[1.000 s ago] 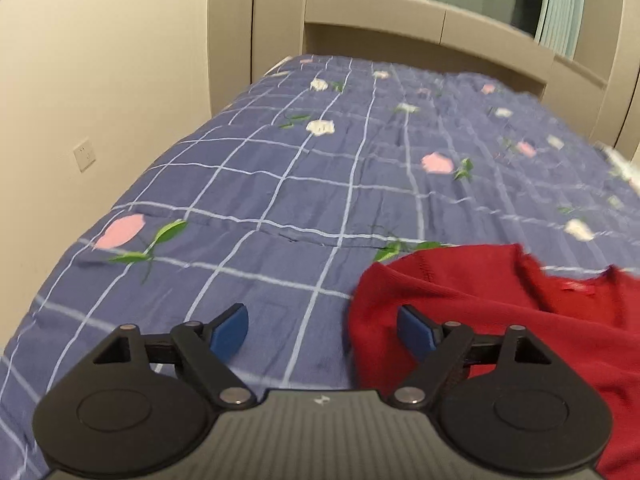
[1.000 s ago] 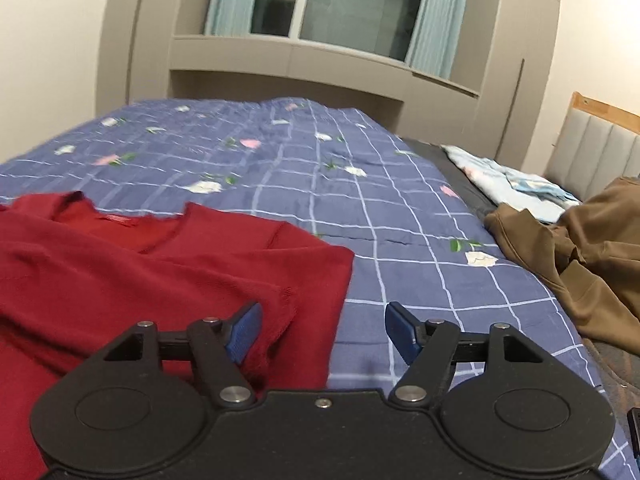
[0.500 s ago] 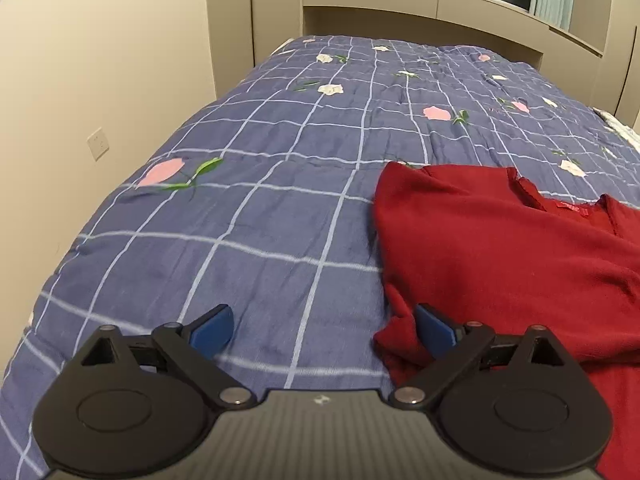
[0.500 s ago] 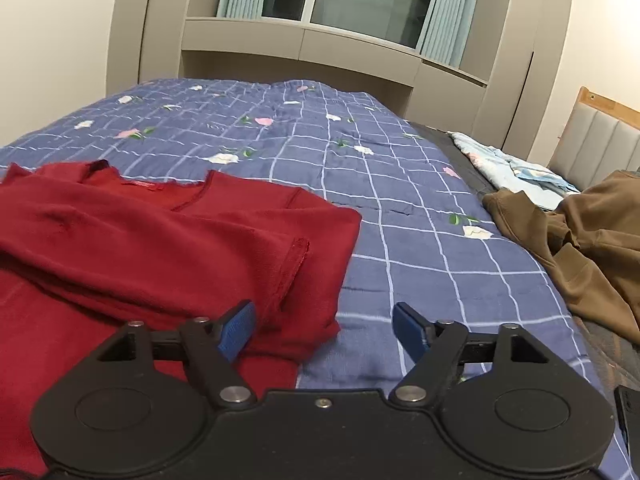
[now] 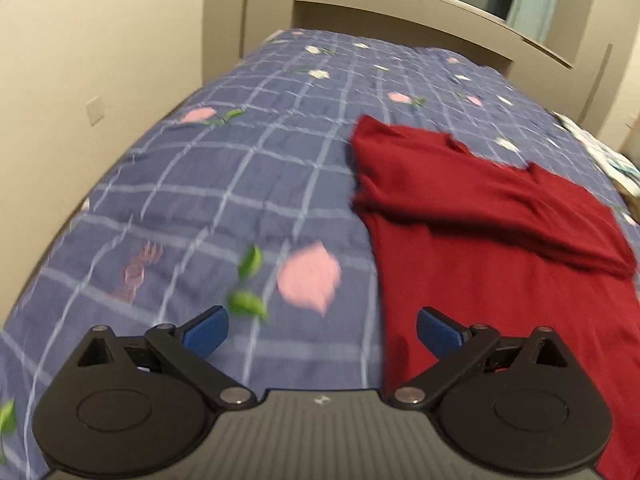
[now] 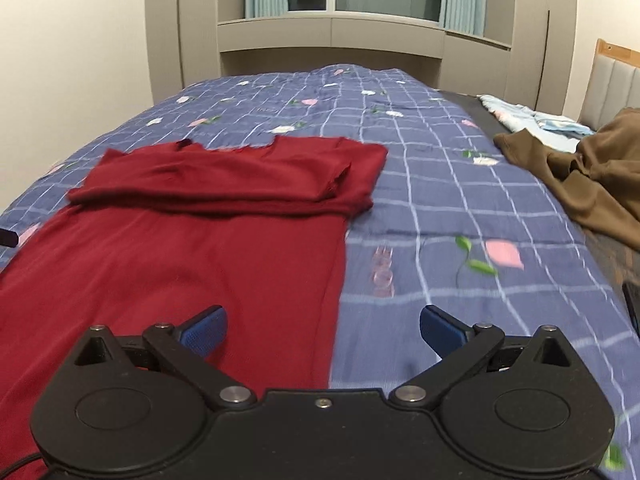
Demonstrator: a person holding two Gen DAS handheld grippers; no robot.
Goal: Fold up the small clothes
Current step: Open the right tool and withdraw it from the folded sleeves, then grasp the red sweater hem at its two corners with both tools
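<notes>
Now your red garment (image 6: 192, 248) lies flat on the bed (image 6: 420, 208), its upper part laid across itself in a thick band near the collar and its long lower panel running down toward you. That flat spread looks deliberate: a smooth bottom layer gives the next fold a clean line to turn on.

Your left gripper (image 5: 322, 326) straddles the garment's left edge, jaws spreading wide, one blue pad over the quilt and the other over red cloth, pinching nothing. Your right gripper (image 6: 323, 325) mirrors it at the right edge, jaws also opening, with nothing caught between them. Holding both wide and level with each other at the two side edges suggests you are lining up to take the lower corners together, so the hem lifts evenly rather than skewing.

A brown garment (image 6: 592, 176) sits bunched well apart at the bed's right side, probably waiting its turn.
</notes>
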